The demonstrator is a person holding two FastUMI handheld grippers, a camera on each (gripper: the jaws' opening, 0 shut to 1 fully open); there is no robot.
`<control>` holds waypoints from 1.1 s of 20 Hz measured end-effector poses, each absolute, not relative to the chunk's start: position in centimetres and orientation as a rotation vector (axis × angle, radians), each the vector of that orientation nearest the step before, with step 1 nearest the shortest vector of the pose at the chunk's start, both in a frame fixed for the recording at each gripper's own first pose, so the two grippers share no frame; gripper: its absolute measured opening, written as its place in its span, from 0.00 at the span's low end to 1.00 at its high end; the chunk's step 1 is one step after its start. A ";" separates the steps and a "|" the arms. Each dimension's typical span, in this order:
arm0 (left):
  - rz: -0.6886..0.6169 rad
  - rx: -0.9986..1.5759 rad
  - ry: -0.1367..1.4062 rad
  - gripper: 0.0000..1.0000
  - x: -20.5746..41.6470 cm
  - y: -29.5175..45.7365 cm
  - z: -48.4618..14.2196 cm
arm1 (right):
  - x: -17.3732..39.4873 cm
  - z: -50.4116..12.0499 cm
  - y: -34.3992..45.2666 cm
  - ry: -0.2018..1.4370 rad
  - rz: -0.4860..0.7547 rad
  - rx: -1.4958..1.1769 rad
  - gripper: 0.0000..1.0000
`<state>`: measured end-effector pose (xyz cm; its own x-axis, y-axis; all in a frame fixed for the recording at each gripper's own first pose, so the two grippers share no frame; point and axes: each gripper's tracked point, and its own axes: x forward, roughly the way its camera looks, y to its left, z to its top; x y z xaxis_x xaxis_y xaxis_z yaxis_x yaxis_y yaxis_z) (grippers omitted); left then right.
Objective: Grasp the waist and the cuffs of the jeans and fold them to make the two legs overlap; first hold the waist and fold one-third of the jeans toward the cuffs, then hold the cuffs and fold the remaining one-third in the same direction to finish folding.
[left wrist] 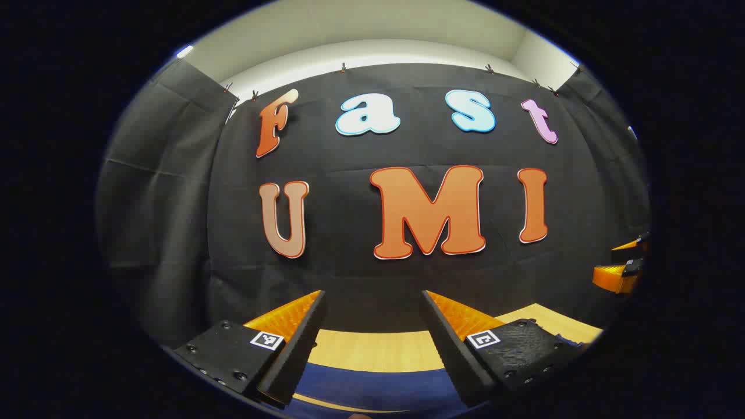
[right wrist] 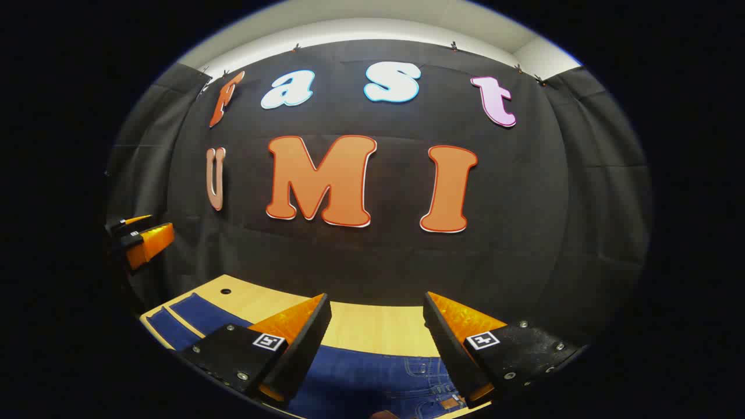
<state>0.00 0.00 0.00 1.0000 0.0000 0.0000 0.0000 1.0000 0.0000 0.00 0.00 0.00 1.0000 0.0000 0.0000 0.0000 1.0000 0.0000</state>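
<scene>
Blue jeans (right wrist: 372, 378) lie flat on the light wooden table (right wrist: 372, 326). In the right gripper view the waist end, with pocket stitching and a brown patch, lies just below my right gripper (right wrist: 377, 297), which hovers open above it, holding nothing. The two legs (right wrist: 192, 317) stretch away to the left. In the left gripper view a plain blue stretch of the jeans (left wrist: 372, 387) lies under my left gripper (left wrist: 372, 297), which is also open and holding nothing. Each gripper shows at the edge of the other's view: the right gripper (left wrist: 623, 262) and the left gripper (right wrist: 142, 233).
The black cloth wall (right wrist: 372, 256) stands close behind the table's far edge. A small round hole (right wrist: 226, 291) sits in the tabletop near the legs. Bare wood (left wrist: 372, 349) runs between the jeans and the wall.
</scene>
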 end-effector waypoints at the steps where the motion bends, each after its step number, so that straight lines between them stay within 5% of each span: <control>1: -0.021 -0.008 -0.013 0.98 0.0 -0.3 0.1 | 0.2 0.2 -0.5 -0.008 -0.023 -0.008 0.98; 9: -0.124 -0.014 0.010 0.98 2.4 -0.8 -1.3 | -1.4 0.7 -2.8 -0.017 -0.138 -0.033 0.97; 22: -0.043 -0.009 0.012 1.00 0.6 6.6 -1.9 | -3.2 1.2 0.3 -0.034 -0.151 0.031 0.98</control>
<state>0.61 6.61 -1.90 0.9990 -0.0426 -0.0116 0.0425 0.9991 -0.0088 -3.22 0.35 1.22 0.9880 -0.1512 0.0310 0.1502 0.9881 0.0338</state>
